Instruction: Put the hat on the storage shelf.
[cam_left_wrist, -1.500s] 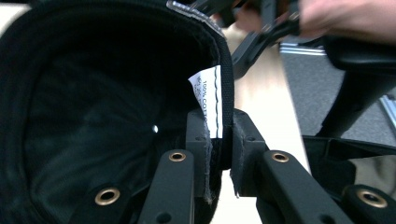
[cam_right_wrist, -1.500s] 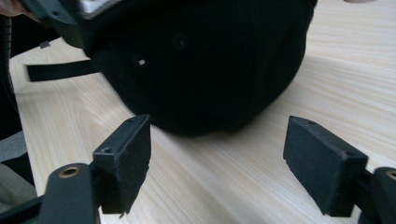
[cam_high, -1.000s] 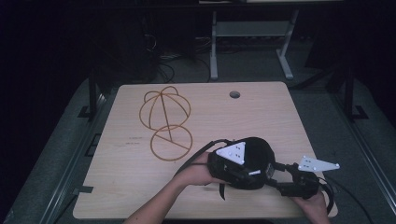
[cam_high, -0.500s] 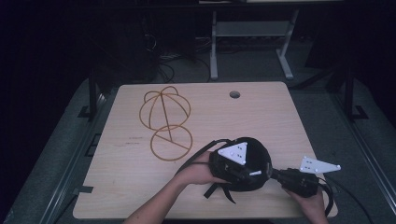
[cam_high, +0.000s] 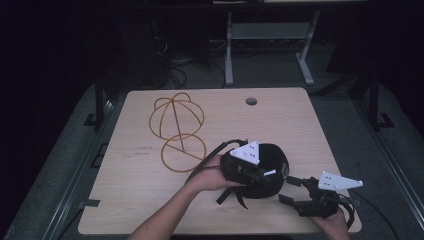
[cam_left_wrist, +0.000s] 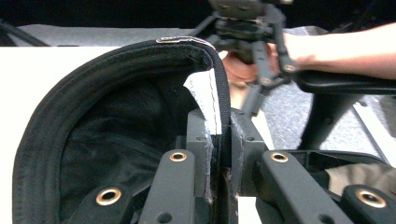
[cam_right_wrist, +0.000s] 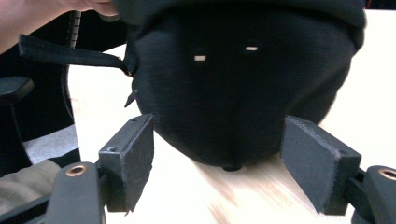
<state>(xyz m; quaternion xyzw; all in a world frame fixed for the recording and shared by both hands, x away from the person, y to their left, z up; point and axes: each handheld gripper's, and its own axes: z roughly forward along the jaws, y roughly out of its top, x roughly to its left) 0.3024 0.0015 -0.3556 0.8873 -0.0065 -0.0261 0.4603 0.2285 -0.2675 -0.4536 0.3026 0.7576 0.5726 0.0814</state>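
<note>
- The left gripper (cam_high: 260, 172) was clamped on the rim of the black cap (cam_high: 272, 172); in the left gripper view its pads (cam_left_wrist: 243, 149) squeezed the cap's edge, with the white label (cam_left_wrist: 205, 100) just above the left pad.
- The cap's hollow inside spread to the left of those jaws, its thick stitched rim (cam_left_wrist: 56, 107) arching up and over them.
- The right gripper (cam_high: 290, 192) stood spread wide, its jaws having just been opening, and nothing was pressed between its pads (cam_right_wrist: 133, 158).
- In the right gripper view the cap's rounded crown (cam_right_wrist: 243, 93) sat between and just beyond the two pads, near both, without clear contact.
- A black strap (cam_right_wrist: 70, 53) hung from the cap above the left jaw.
- The cap rested on the wooden table (cam_high: 150, 190), near its front edge.
- A wire frame of brown hoops (cam_high: 177, 130) lay well apart from both grippers, beyond the left hand (cam_high: 210, 175).
</note>
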